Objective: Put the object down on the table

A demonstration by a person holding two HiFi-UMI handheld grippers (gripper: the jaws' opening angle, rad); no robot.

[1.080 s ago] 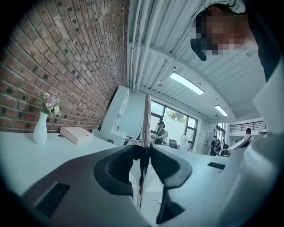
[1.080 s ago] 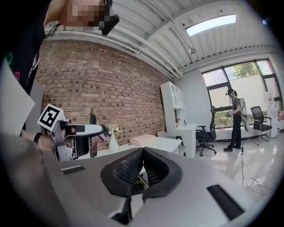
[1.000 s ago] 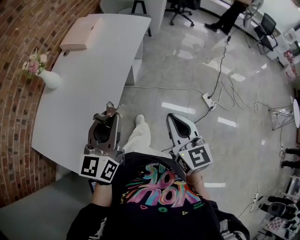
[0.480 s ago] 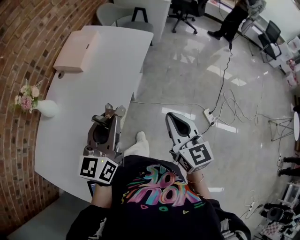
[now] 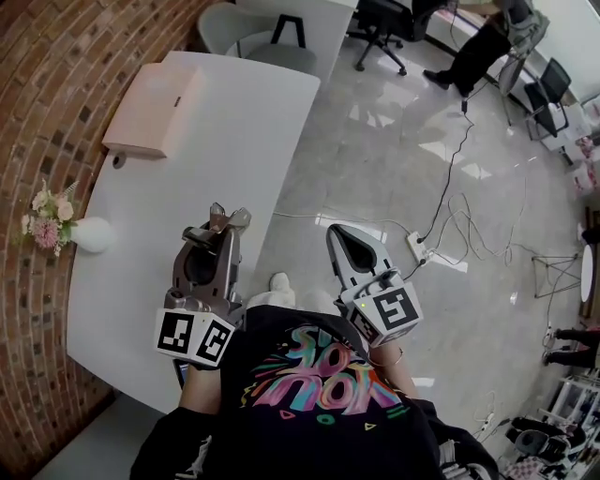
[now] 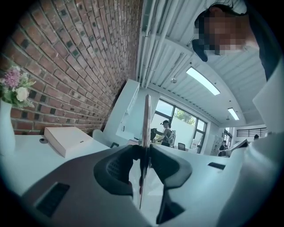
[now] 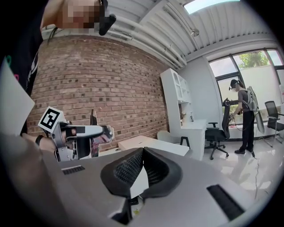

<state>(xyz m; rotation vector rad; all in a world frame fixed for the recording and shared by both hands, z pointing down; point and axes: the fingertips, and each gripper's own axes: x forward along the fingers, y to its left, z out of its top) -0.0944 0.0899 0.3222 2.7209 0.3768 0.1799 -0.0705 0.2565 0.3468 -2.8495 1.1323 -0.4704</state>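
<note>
Thin shiny object (image 6: 146,119) — upright, pinched in left tool (image 5: 217,232)

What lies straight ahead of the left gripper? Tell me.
Nothing nearby. The left gripper, shut on a thin shiny piece, points along the white table, right of the box. Past the far end it probably meets the grey chair; depth is unclear.

Bright daylight from windows (image 7: 248,62) and ceiling strips (image 6: 203,81), glare on floor (image 5: 422,141), fisheye warp, dark corners.

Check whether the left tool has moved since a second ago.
Yes. The left tool has advanced along the table; its tip is now level with the vase, earlier well ahead of it.
</note>
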